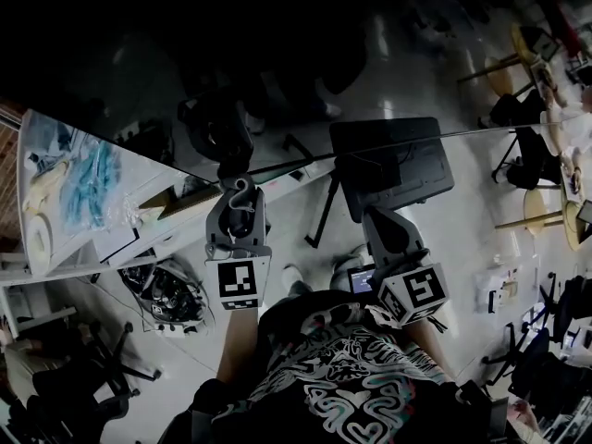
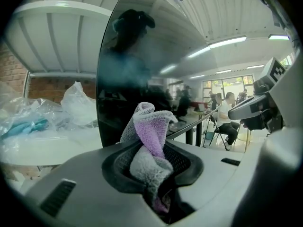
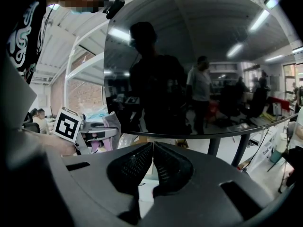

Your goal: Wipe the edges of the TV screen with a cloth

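Note:
The TV screen [image 1: 277,54] is a dark, glossy panel that mirrors the room; it also fills the left gripper view [image 2: 128,74] and the right gripper view [image 3: 189,65]. My left gripper [image 1: 239,202] [image 2: 154,162] is shut on a purple and grey cloth [image 2: 149,129], whose bunched end pokes up close to the screen's lower left corner. From the right gripper view, the left gripper [image 3: 94,132] and cloth [image 3: 110,123] show at the left by the screen's edge. My right gripper [image 1: 384,174] [image 3: 152,161] is shut on nothing, just below the screen's bottom edge.
A white shelf [image 1: 42,248] left of the screen carries clear plastic bags with blue items [image 1: 88,188] [image 2: 42,117]. A brick wall [image 2: 52,86] stands behind it. Black table legs [image 3: 239,150], chairs and stools [image 1: 541,206] fill the room beyond.

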`<control>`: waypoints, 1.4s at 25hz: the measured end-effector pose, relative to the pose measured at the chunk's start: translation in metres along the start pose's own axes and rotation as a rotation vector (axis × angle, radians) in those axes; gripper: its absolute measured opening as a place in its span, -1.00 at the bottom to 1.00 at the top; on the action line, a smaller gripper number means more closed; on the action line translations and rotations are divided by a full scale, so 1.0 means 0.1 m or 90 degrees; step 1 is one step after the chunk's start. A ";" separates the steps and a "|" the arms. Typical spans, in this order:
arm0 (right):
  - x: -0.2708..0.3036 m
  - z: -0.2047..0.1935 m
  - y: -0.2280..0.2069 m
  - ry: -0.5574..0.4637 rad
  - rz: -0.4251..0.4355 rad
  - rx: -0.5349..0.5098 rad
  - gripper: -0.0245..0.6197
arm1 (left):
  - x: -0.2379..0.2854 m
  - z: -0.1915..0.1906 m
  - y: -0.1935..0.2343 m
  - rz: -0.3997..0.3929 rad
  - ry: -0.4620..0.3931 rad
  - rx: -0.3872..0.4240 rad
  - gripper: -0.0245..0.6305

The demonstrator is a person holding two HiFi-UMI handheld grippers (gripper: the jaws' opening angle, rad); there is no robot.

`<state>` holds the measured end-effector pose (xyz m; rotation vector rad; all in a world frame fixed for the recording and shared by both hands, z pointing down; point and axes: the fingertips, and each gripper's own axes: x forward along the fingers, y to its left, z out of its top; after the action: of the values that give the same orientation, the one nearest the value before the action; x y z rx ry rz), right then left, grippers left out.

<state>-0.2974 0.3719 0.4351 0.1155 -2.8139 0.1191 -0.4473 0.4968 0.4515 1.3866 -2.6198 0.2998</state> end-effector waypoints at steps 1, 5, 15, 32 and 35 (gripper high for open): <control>-0.01 0.00 -0.02 0.000 -0.002 0.002 -0.83 | 0.01 0.00 0.00 -0.001 0.001 -0.003 -0.57; -0.03 0.00 -0.06 -0.002 -0.007 0.013 -0.83 | 0.02 0.01 -0.04 -0.004 0.001 -0.004 -0.57; -0.03 -0.02 -0.14 0.000 -0.011 0.016 -0.83 | 0.09 0.03 -0.10 -0.013 0.003 -0.011 -0.57; -0.18 -0.05 -0.34 -0.006 -0.040 0.026 -0.83 | 0.22 0.09 -0.37 -0.040 0.001 -0.013 -0.57; -0.21 -0.07 -0.37 -0.006 -0.047 0.027 -0.83 | 0.24 0.09 -0.41 -0.047 0.001 -0.016 -0.57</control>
<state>-0.2720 0.3368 0.4372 0.2310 -2.8132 0.1607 -0.4270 0.4527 0.4522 1.4714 -2.5550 0.2573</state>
